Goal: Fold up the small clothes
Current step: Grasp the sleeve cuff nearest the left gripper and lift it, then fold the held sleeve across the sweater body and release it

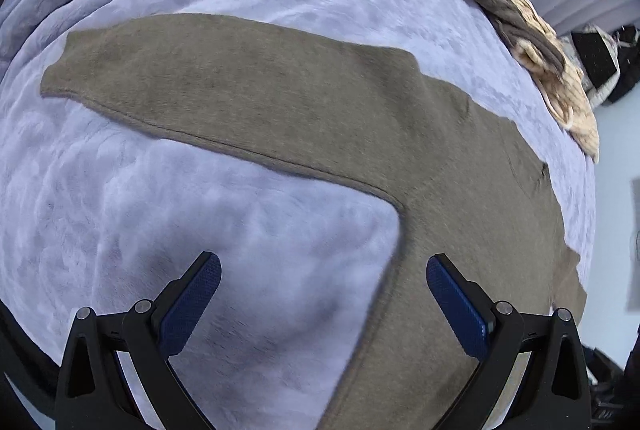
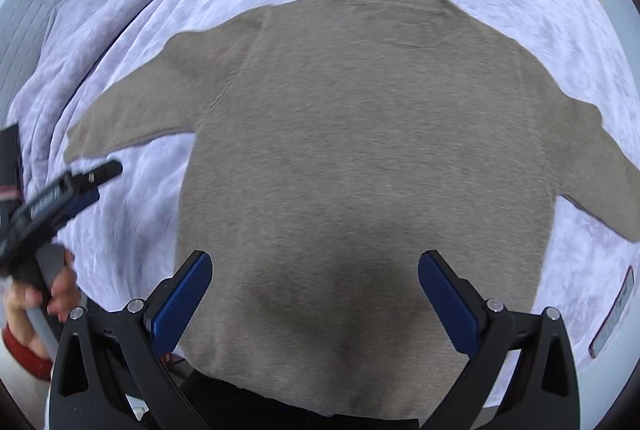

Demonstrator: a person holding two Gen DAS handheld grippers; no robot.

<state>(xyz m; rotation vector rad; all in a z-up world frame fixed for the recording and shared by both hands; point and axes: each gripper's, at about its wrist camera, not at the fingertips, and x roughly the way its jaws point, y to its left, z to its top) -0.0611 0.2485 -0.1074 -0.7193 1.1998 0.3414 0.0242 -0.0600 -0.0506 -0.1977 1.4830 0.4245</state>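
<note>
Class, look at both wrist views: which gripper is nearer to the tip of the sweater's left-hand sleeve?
Left. The left gripper hovers just below that sleeve's tip, beside the sweater. The right gripper hangs over the sweater's lower body, further from the tip.

so the sweater (image 2: pixel 360 158) is a plain taupe-brown knit, long sleeved, lying flat on the bed with both sleeves spread out to the sides and angled down a bit. the neckline is at the far end and the hem is closest to the camera. the fabric looks smooth, hardly any wrinkles. nothing's folded yet. left wrist view shows one sleeve (image 1: pixel 192 78) stretched out straight.
</note>
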